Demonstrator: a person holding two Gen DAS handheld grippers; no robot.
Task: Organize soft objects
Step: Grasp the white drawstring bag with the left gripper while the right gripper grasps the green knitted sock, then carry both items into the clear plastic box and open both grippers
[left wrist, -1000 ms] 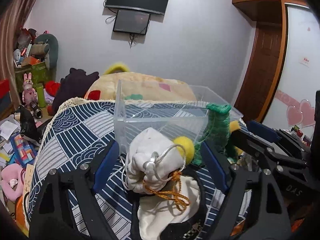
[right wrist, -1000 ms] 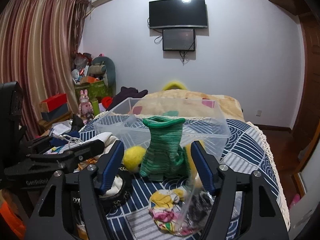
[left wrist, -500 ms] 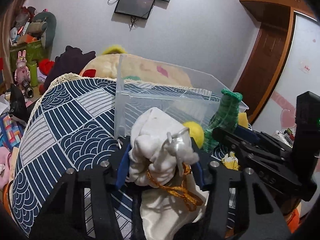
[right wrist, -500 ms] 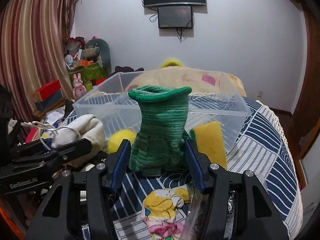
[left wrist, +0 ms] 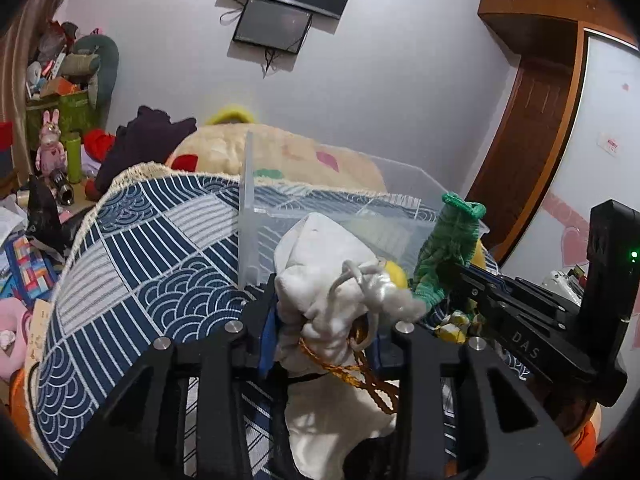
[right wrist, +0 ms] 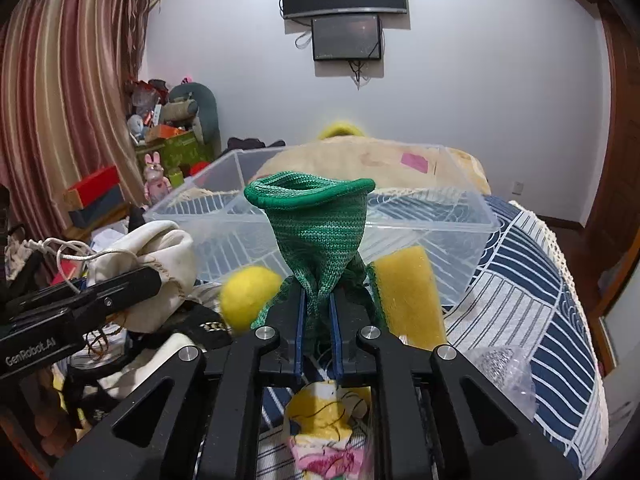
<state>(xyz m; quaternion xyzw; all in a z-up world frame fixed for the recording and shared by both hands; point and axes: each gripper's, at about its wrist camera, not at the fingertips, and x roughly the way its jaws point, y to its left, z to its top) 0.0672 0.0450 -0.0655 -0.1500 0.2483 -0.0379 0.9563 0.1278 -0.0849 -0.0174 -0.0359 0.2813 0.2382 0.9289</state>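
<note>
The right gripper point(right wrist: 318, 322) pinches the limp green knit glove point(right wrist: 316, 236) low, its cuff flopping at twelve o'clock.

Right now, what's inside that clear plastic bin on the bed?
The clear plastic bin looks empty: only the blue patterned bedspread shows through it. The green knit sleeve, in the right gripper, hides its middle.

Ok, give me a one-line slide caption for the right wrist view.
Right gripper pinching a green knitted pouch in front of the clear plastic bin, as the left gripper holds a white drawstring bag.
</note>
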